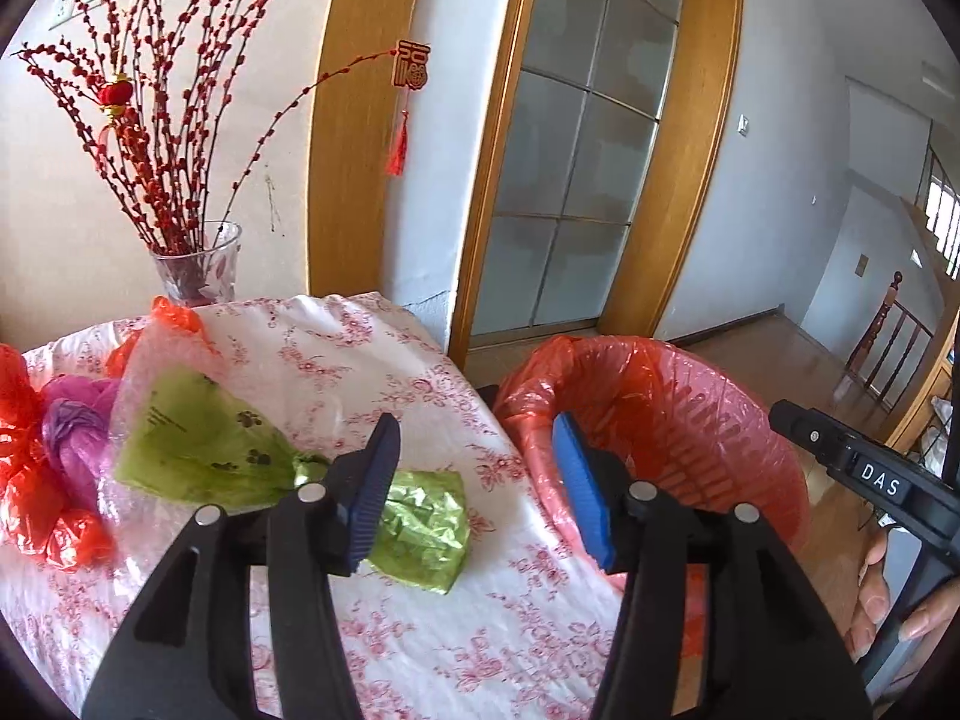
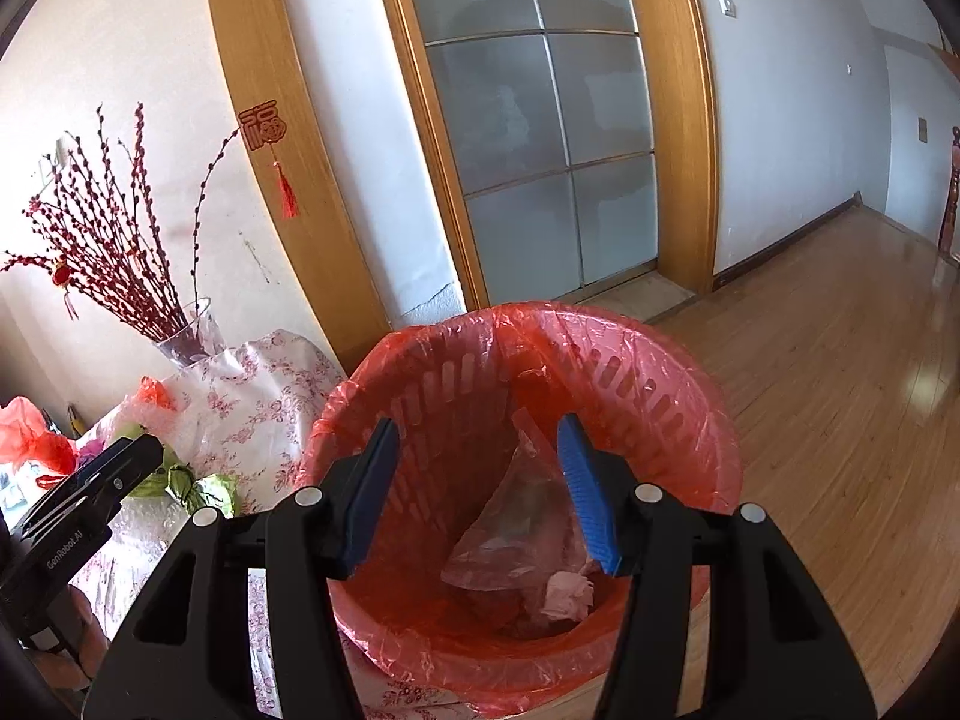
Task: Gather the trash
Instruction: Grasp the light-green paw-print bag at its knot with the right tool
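Jaws of the left gripper (image 1: pixel 474 480) stand about half open with nothing between them; blue pads bare.

Left wrist view: landmark is the bin (image 1: pixel 660 420), a pink basket lined with a red plastic bag, standing just beside the table (image 1: pixel 420 630) edge. The green wrapper (image 1: pixel 420 522), crumpled and shiny, lies on the flowered cloth to the bin's left, close to the table edge. It sits partly behind the left finger, so slightly left of the jaw gap, not centred. Its long axis runs up-left toward a flatter green bag (image 1: pixel 198 444) with paw prints; whether the two are joined by the twisted neck I cannot tell. Further from the bin: bubble wrap, a purple bag (image 1: pixel 78 420), red bags (image 1: pixel 36 480). Left hand looks the nearer to all table trash. The other gripper's body crosses the frame at the right of the bin, with fingers of a hand (image 1: pixel 882 600) below it.

Right wrist view: right gripper (image 2: pixel 480 492) also about half open, empty, poised over the bin (image 2: pixel 630 360) mouth. Inside the bin lie a clear plastic bag (image 2: pixel 516 528) and a crumpled tissue (image 2: pixel 567 594). The green wrapper (image 2: pixel 198 492) shows left of the bin, partly hidden by the left gripper's body.

Hard to read: the bin's bottom, the red bags cut off at the frame edge, and the wrapper's near end behind the finger.
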A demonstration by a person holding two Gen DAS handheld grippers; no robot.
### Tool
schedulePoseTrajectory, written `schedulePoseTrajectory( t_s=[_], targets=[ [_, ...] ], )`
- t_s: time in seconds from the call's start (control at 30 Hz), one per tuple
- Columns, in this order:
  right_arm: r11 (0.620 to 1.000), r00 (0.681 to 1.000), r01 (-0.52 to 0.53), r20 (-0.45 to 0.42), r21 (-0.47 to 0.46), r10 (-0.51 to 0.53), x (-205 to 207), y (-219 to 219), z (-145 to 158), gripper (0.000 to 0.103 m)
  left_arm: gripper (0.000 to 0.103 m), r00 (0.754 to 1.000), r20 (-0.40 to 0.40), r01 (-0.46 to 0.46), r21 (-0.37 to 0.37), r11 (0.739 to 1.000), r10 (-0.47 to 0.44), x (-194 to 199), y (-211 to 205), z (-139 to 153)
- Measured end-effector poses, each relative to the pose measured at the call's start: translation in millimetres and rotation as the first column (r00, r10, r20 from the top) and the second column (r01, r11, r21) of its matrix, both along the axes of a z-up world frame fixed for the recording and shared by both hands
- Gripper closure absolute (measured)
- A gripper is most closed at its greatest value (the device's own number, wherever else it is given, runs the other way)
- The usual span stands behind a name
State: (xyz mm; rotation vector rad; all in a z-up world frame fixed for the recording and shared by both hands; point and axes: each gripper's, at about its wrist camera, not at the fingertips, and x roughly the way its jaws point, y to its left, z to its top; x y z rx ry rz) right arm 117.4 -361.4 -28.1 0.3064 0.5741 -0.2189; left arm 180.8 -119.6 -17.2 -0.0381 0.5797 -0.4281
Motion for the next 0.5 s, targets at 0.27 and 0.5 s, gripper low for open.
schedulePoseTrajectory(
  t_s=[0.27, 0.5],
  targets=[
    [0.998, 0.998, -0.059, -0.008, -0.007, 0.059, 5.6, 29.1, 0.8, 0.047, 0.044, 0.994, 0.014, -0.104, 0.007, 0.995, 0.104, -11.5, 57.9, 2.9],
    [0.99, 0.99, -0.138, -0.012, -0.007, 0.138, 14.3, 60.1, -0.4, 0.047, 0.039, 0.975, 0.038, -0.22, 0.026, 0.975, 0.219, -30.1, 118.1, 3.5]
  ],
)
